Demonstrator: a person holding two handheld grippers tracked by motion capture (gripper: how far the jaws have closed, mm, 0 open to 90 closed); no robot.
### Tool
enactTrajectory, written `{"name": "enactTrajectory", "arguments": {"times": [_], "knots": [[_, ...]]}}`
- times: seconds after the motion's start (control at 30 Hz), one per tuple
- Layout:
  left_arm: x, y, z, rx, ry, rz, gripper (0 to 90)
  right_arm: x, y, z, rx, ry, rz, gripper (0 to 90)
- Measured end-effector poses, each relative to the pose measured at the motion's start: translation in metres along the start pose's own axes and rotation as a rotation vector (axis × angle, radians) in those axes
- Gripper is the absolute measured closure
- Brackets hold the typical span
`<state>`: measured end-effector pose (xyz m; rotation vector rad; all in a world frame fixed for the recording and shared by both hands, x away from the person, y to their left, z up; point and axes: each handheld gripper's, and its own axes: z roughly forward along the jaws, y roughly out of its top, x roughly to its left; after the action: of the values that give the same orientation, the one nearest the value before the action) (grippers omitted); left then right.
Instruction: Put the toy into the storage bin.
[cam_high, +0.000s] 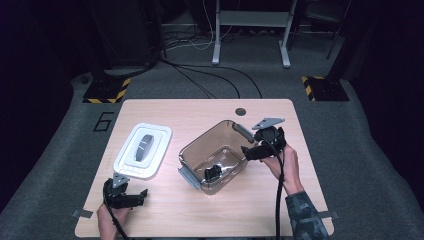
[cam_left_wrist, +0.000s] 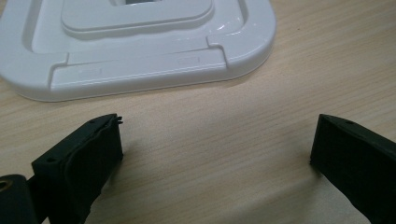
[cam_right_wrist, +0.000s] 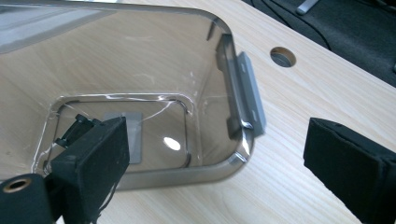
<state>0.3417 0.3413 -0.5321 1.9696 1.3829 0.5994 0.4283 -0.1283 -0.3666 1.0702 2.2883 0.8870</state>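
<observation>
Wood-grain desk (cam_high: 165, 220): pale, rounded at the corners, carrying everything in play; a round cable hole (cam_high: 240, 111) is sitting near its far edge, and grey carpet is lying all around it.
Clear container (cam_high: 200, 150): smoky transparent plastic, standing open near the middle of the desk, turned at an angle; grey latch flaps are hanging at two opposite ends, one (cam_right_wrist: 250, 91) showing close in the right gripper view.
White lid (cam_high: 143, 150): lying flat on the desk to the left of the container, apart from it, with a grey oval at its centre; its near edge (cam_left_wrist: 140, 70) is sitting just beyond the left gripper's jaws.
Right gripper (cam_high: 246, 151): hovering at the container's right rim, held in the person's right hand (cam_high: 285, 162); its jaws are standing spread with nothing between them, one jaw over the container's inside, the other over bare desk outside the wall.
Left gripper (cam_high: 141, 196): resting low at the near left of the desk, jaws spread wide, pinching nothing, bare wood lying between them.
Small black object (cam_high: 214, 173): lying on the container's floor near its front corner; too small to tell what it is.
</observation>
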Motion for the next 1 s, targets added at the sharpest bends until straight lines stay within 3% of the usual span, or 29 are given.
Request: {"name": "enactTrajectory", "arguments": {"times": [0.13,0.57,1.0], "knots": [[0.000,0.000,0.000,0.000,0.001,0.000,1.6,-0.005,-0.011,-0.006,-0.010,0.000,0.048,6.5],[0.000,0.000,0.000,0.000,0.000,0.000,1.6,-0.020,-0.054,-0.015,-0.026,-0.024,0.141,6.5],[0.000,0.000,0.000,0.002,0.002,0.002,1.6,-0.029,-0.103,0.012,0.015,-0.069,0.215,5.9]]}}
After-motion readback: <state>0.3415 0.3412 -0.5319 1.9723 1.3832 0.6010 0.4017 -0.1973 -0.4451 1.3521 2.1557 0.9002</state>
